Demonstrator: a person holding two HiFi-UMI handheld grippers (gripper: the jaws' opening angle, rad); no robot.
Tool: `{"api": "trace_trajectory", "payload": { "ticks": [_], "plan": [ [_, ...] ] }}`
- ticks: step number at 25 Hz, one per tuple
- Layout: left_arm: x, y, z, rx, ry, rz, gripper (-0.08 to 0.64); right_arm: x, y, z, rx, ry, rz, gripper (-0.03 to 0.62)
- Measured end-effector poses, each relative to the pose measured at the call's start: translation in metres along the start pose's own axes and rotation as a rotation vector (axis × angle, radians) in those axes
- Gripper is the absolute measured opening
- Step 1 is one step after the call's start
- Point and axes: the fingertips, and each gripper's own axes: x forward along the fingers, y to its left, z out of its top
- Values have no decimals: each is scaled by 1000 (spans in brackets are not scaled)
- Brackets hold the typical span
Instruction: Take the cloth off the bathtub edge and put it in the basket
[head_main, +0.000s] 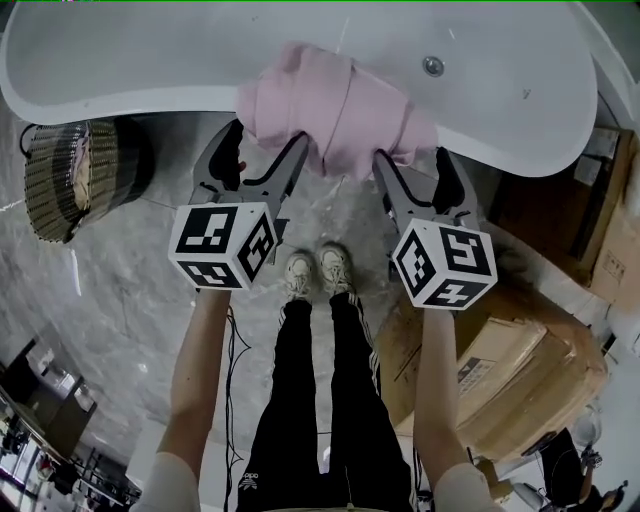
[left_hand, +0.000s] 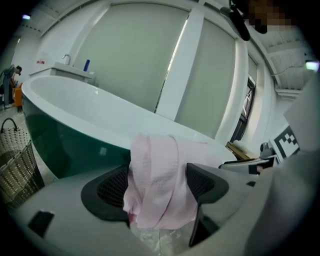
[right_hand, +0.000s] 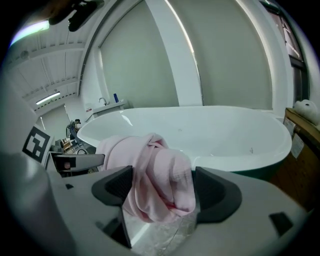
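Bathtub edge: pink cloth draped across; my left tongs and right tongs gape astride its hanging folds, unpinched, for lifting.

The cloth hides the stretch of bathtub edge it drapes over, and the tub's far side runs off the head view's top. In the left gripper view the cloth covers part of one pad, the basket is cut by the left edge, and a blue thing at the tub's far end is too small to tell.
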Motion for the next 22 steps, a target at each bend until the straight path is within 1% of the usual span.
{"api": "trace_trajectory", "payload": {
  "ticks": [5,9,12,17,22],
  "plan": [
    [6,2,-1,-6,5,-24,354,1,1,-1,21,-15,-31,380],
    [7,0,-2,-2,29,-21,354,3,-1,-7,91,-18,-65,380],
    [7,-1,-3,4,43,-22,354,7,-1,-9,116,-14,-68,380],
    [7,1,-3,26,46,-13,354,12,1,-9,106,0,-48,380],
    [7,4,-5,67,78,0,354,12,0,-11,78,-8,-65,380]
  ]
}}
